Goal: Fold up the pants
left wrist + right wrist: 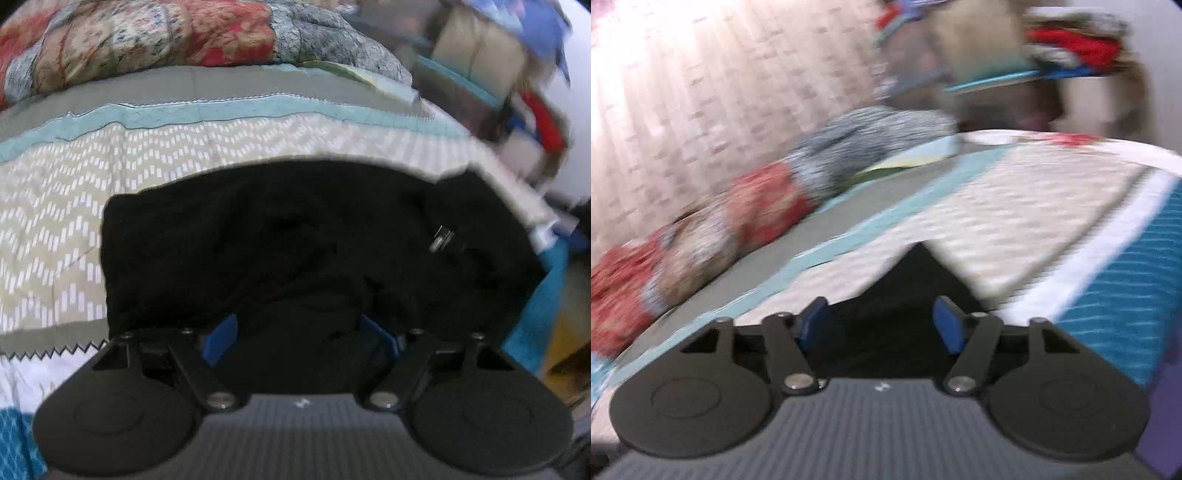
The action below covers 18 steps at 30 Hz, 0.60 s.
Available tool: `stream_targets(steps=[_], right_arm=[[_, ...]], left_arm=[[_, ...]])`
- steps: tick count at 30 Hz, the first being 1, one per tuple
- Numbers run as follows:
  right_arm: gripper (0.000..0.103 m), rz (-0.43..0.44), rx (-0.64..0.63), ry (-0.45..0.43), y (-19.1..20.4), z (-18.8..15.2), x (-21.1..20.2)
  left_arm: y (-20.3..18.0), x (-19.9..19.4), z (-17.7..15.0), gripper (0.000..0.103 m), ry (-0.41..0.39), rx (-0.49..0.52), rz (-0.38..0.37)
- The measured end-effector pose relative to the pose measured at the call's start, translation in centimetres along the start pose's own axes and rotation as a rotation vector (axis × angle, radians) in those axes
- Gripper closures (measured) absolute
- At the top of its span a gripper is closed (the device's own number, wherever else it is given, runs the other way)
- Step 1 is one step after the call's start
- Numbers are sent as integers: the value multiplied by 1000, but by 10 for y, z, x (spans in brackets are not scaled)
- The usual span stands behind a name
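Observation:
The black pants (295,236) lie bunched on the patterned bedspread (74,206), with a small metal clasp (441,238) showing at the right. My left gripper (300,338) sits low against their near edge, its blue pads (221,338) spread wide with black cloth between them; whether the cloth is gripped is unclear. In the blurred right wrist view, a corner of the black pants (908,291) lies between the spread blue pads (947,328) of my right gripper (881,325).
A rolled floral quilt (147,40) lies along the far side of the bed; it also shows in the right wrist view (738,218). Cluttered shelves (517,74) stand beyond the bed's right edge. A teal blanket (1126,288) covers the bed's near right side.

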State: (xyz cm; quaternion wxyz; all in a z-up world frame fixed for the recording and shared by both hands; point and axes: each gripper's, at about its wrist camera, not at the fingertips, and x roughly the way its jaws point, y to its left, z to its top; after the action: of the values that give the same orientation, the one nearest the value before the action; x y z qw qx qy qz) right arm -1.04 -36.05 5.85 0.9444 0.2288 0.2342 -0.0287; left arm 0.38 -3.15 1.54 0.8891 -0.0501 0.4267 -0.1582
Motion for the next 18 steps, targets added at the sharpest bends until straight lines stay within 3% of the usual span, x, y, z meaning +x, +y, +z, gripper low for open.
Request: stream_targets(steps=[3,6,7,9,10,12,15,18], right_arm=[[31,-69,59,44,-25,-7,17],[34,-46,126,128,-36,-19,35],[41,-31,146,149,-38,-22,40],[72,-41,145,167,-31,-22,42],[79,-32,123,162,-25,-21,37],[85,5,74,137,-8,-14,24],[85,125,35,108,21,-4,7],[85,252,-67,100,66,-3,-6]], left_arm=[[-1,-1,0,25,5,1,3],[0,-3,4,24,26,-10,-5],[1,-7,6,24,29,-14,-7],[3,-22,12,23,29,-41,-31],[6,-30,14,23,24,-59,-59],[15,-52,23,22,-10,-108,-123],[31,-86,38,17,-114,-203,-186],[45,-98,53,11,-155,-317,-268]])
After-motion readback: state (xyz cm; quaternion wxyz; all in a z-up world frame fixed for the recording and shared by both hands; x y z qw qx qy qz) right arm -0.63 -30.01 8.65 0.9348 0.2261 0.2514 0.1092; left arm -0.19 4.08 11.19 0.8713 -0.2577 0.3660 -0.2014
